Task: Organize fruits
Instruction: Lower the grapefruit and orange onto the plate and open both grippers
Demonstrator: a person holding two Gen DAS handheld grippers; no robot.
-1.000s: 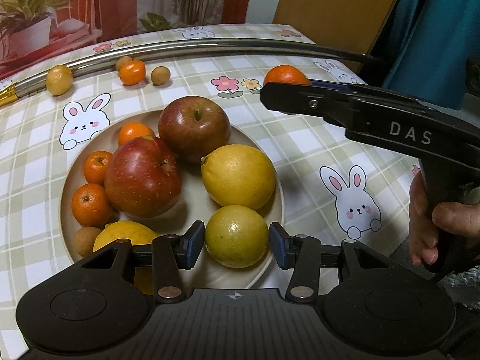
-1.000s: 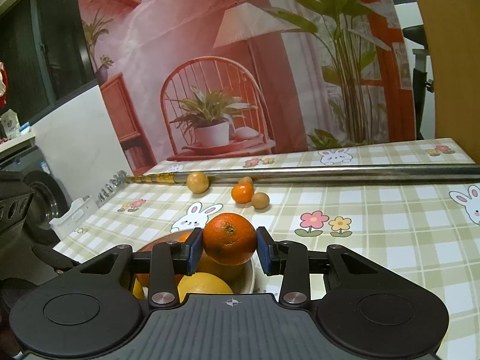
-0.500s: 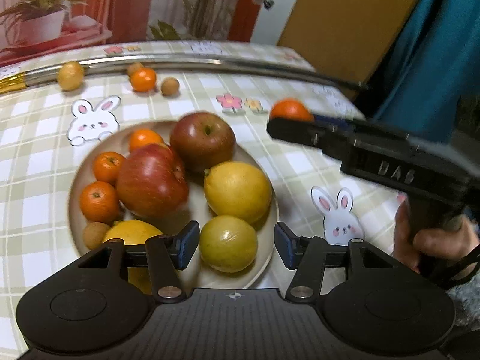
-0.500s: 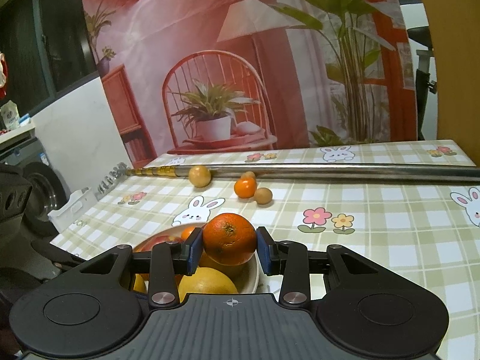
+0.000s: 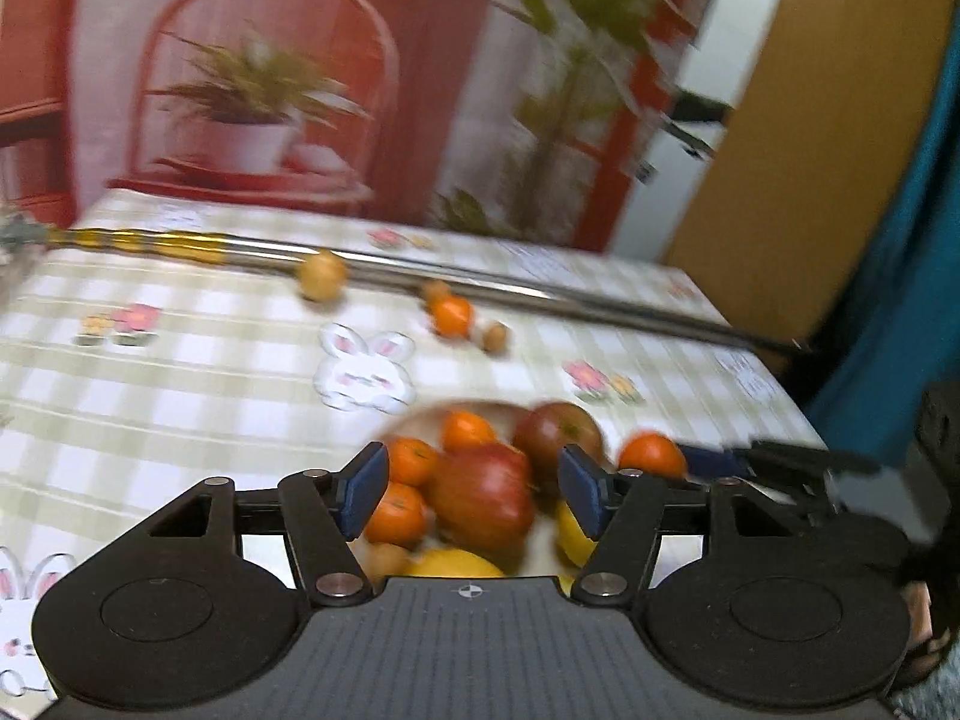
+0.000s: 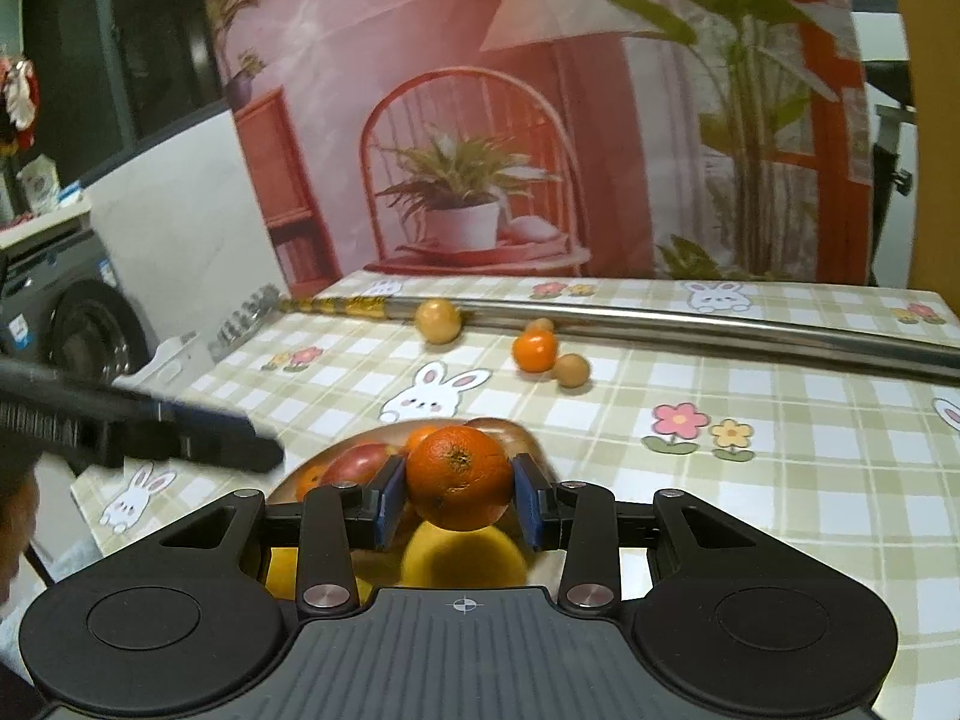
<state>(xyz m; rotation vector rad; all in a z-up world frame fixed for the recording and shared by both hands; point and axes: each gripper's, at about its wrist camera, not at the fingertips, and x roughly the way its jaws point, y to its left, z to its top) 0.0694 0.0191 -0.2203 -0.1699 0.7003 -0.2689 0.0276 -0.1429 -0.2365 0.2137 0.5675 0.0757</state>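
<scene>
Orange (image 6: 459,477) pinched in right gripper (image 6: 459,495), poised above plate (image 6: 336,450) of fruit on desk (image 6: 780,468). Lower gently into a gap between the apples, then release. Left gripper (image 5: 471,495) spread, jaws just opening, nothing between; keep clear.

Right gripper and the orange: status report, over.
Right gripper shut on the orange, held above the plate. Left gripper open, jaws just been opening, nothing between the pads. Four small fruits loose by the metal pole. Path clear.
</scene>
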